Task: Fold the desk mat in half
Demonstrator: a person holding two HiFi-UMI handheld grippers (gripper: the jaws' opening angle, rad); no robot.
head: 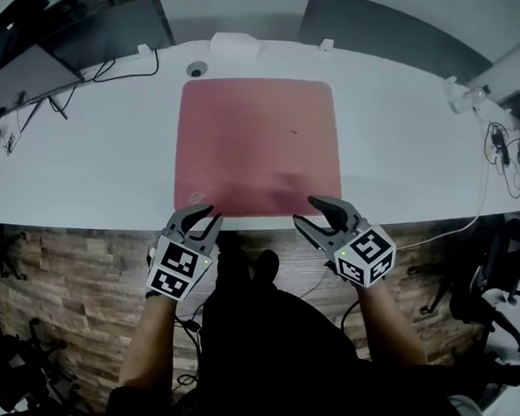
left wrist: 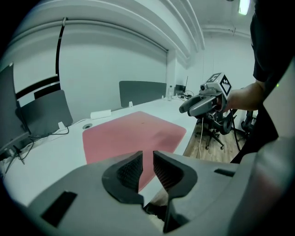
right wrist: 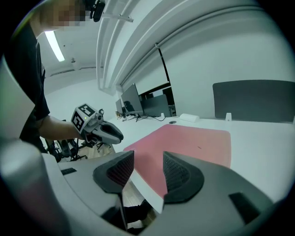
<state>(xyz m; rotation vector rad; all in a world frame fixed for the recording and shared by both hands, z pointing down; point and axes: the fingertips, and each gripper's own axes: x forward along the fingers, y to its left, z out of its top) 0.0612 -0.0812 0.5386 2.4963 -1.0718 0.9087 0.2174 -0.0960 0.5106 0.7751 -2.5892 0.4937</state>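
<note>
Mat (head: 261,145) flat, near edge just beyond fingers (head: 187,218) of left gripper (head: 214,213), right gripper (head: 303,210)

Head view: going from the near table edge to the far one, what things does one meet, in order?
First the left gripper and right gripper side by side, desk mat, round cable port, white box.

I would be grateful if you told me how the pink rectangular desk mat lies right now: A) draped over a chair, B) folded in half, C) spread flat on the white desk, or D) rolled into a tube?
C: the pink rectangular desk mat lies spread out flat on the white desk, with no fold in it.
</note>
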